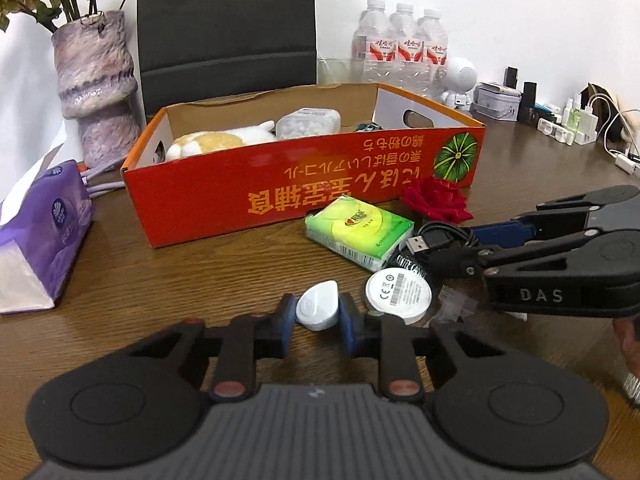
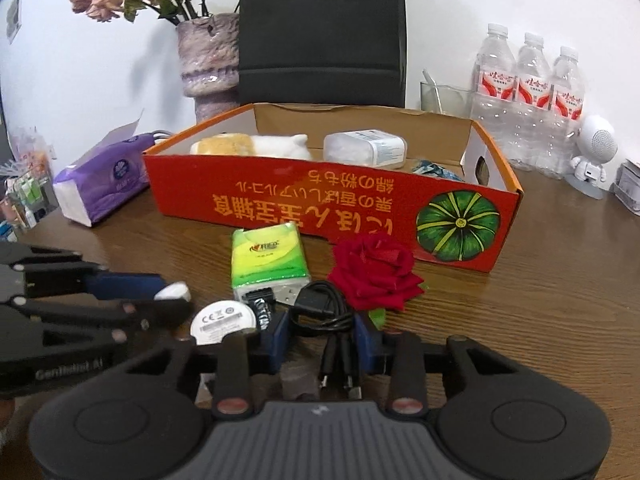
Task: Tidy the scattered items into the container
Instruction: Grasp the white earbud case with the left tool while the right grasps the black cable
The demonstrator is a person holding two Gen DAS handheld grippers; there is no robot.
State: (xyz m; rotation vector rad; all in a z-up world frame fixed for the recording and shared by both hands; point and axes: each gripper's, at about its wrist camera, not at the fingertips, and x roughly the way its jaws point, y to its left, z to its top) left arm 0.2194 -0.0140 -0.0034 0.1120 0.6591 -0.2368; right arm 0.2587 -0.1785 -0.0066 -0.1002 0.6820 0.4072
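Note:
An open orange cardboard box (image 1: 208, 200) (image 2: 280, 208) stands on the wooden table, holding a plush toy (image 1: 216, 142), a clear plastic case (image 1: 308, 122) and a small dark item. In front of it lie a green tissue pack (image 1: 360, 228) (image 2: 268, 256), a red fabric rose (image 1: 436, 200) (image 2: 376, 272), a white round puck (image 1: 398, 296) (image 2: 222, 320) and a black USB cable (image 1: 440, 240) (image 2: 320, 308). My left gripper (image 1: 318, 316) is shut on a small white teardrop device (image 1: 320, 310) (image 2: 172, 293). My right gripper (image 2: 322, 332) is shut on the black cable bundle.
A purple tissue pack (image 1: 44, 240) (image 2: 104, 184) lies left of the box. A vase with dried flowers (image 1: 96, 88), a black chair back (image 1: 224, 28), water bottles (image 1: 400, 48) and a white robot figure (image 2: 592, 152) stand behind. Small bottles and chargers (image 1: 568, 120) crowd the far right.

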